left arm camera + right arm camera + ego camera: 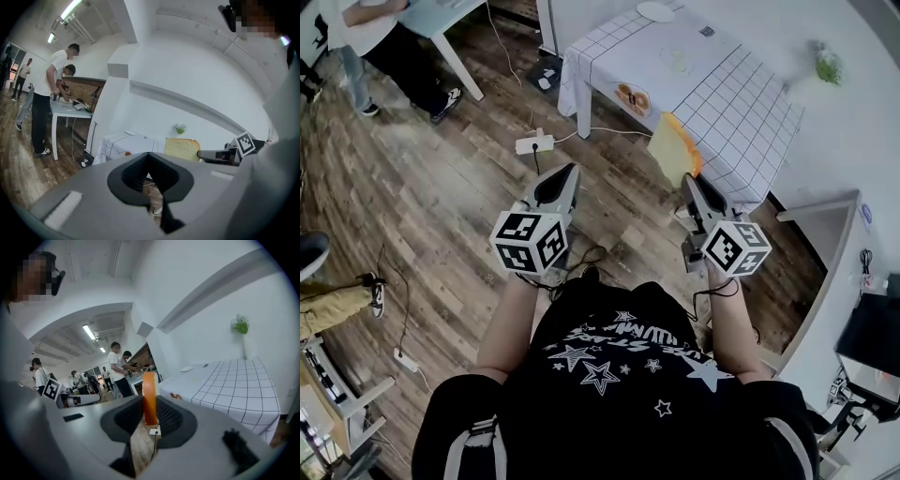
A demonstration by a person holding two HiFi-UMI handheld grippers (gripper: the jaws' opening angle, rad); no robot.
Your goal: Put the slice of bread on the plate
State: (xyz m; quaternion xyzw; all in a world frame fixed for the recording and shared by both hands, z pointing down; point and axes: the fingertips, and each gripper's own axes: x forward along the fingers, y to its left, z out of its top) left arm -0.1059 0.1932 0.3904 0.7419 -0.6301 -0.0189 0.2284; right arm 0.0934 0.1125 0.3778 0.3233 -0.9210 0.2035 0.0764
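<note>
My right gripper is shut on the slice of bread, which stands on edge above the wooden floor, just short of the table. Its orange crust runs up between the black pads in the right gripper view, where the slice hides part of the room behind it. The table has a white checked cloth, with a white plate at its far end. A small orange item lies near the table's left edge. My left gripper is shut and holds nothing, level with the right one.
A power strip and cables lie on the floor ahead. A white cabinet stands at the right. A small plant sits by the wall. People stand at another table at the upper left.
</note>
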